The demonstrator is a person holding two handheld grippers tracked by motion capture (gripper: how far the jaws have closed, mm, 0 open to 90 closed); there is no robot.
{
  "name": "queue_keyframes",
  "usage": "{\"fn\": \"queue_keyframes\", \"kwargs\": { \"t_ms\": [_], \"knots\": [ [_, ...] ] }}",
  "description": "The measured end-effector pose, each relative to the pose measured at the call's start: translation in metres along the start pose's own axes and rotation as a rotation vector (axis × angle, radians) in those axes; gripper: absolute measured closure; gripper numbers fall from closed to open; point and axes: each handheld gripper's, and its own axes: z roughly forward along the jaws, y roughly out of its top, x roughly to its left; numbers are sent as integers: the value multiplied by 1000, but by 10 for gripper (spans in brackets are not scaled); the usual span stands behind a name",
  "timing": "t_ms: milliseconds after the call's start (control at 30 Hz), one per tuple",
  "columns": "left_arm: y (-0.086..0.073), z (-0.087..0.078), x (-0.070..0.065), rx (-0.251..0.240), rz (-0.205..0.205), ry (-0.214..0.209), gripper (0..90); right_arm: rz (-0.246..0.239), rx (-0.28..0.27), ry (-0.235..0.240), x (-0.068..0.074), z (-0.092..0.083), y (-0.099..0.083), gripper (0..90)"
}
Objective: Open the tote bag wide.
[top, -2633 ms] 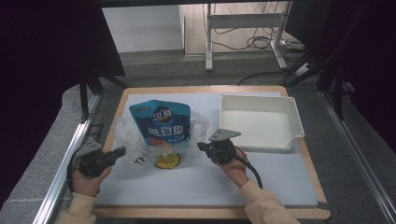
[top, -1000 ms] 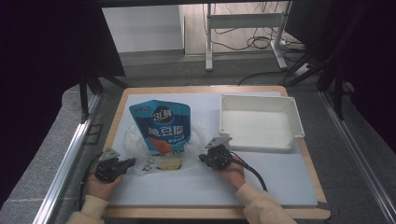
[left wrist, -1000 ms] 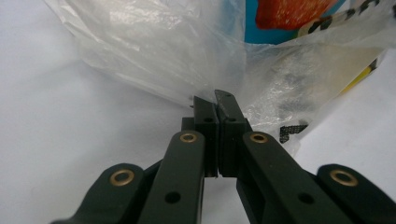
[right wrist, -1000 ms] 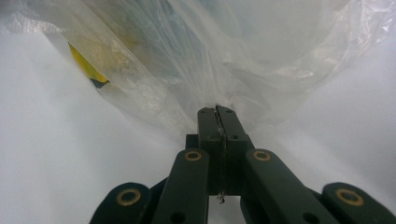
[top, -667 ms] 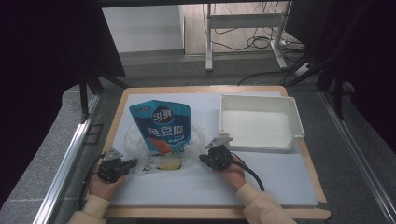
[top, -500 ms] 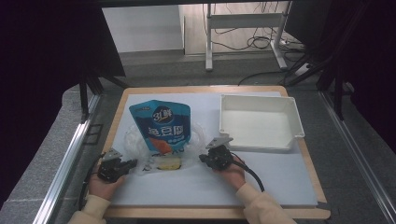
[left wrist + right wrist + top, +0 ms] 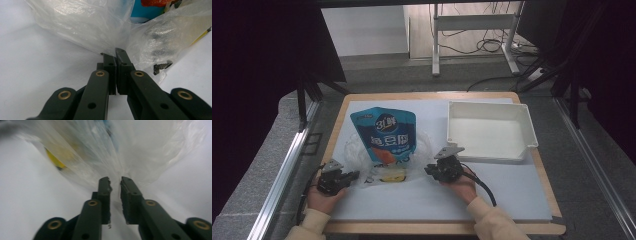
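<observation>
Right gripper (image 7: 115, 182) fingers have just been opening, clear bag (image 7: 130, 150) edge between them; left gripper (image 7: 115, 53) pinches bag's other side on counter (image 7: 512, 190).

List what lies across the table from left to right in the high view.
Left gripper → clear plastic bag → blue pouch → right gripper → white tray.

Lab or test workspace: wooden-edged table (image 7: 432, 96) with white mat, black curtains (image 7: 267, 55) on both sides, metal stand legs (image 7: 472, 22) and loose cables (image 7: 492, 45) on bare floor behind.
</observation>
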Motion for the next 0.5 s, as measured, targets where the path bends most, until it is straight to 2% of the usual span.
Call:
{"fn": "queue_keyframes", "kwargs": {
  "t_ms": [67, 167, 333, 433, 500],
  "knots": [
    [0, 0, 0, 1, 1, 0, 885, -9, -41, 9, 4, -13, 1, 697],
    [0, 1, 1, 2, -7, -4, 883, -17, -101, -5, 8, -37, 3, 619],
    [0, 1, 1, 4, -9, -5, 882, 3, -180, -45, 4, -71, 9, 537],
    [0, 2, 1, 2, -15, -6, 882, 15, -242, -72, -1, -91, 22, 502],
    [0, 2, 1, 2, -11, -5, 882, 19, -285, -71, -3, -100, 34, 487]
  ]
}}
